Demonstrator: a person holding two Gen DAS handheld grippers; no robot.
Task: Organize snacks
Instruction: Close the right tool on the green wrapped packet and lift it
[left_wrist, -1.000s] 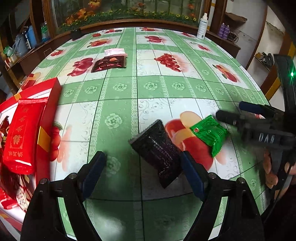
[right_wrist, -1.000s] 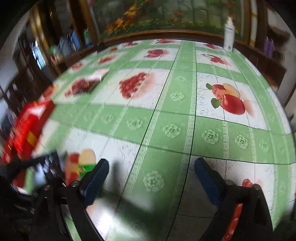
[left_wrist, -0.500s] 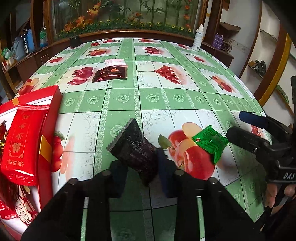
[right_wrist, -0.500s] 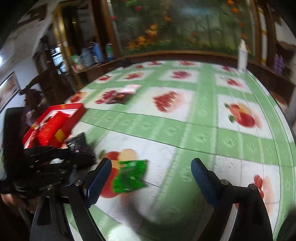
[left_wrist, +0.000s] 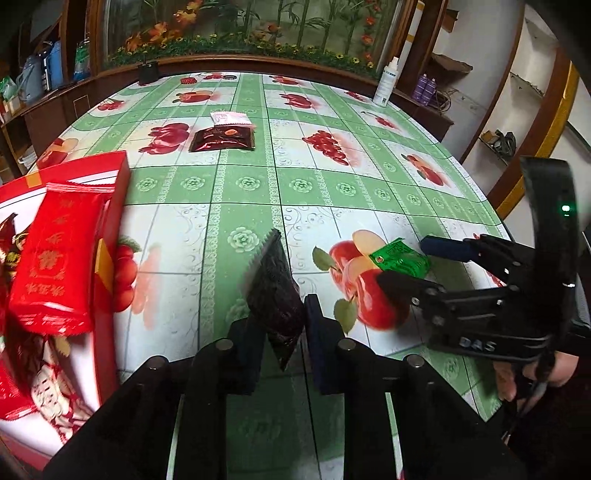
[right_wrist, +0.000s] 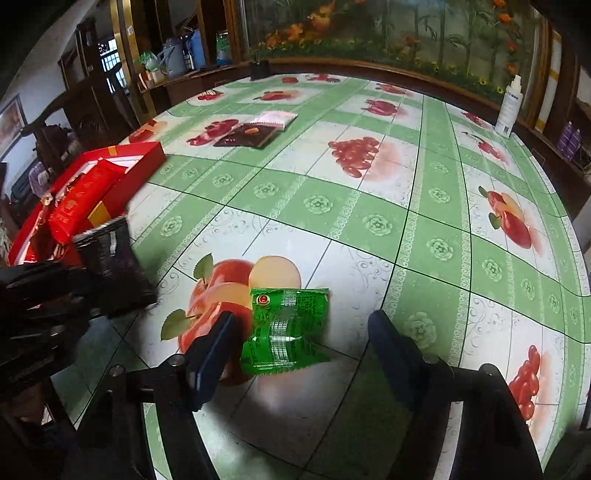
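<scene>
While your left gripper (left_wrist: 282, 328) is clamped on the black snack packet (left_wrist: 275, 291), lifted between its jaws, your right gripper (right_wrist: 303, 347) has been closing, jaws not yet touching the green snack packet (right_wrist: 286, 328) lying flat between them. Left of your left jaws, the red box (left_wrist: 118, 206) already holds red packets. Far ahead, a dark brown packet (left_wrist: 223, 139) and a white packet (left_wrist: 229, 119) wait.

Black snack packet (left_wrist: 275, 291) tilted on edge, lifted; green snack packet (right_wrist: 286, 326) flat on tablecloth.
</scene>
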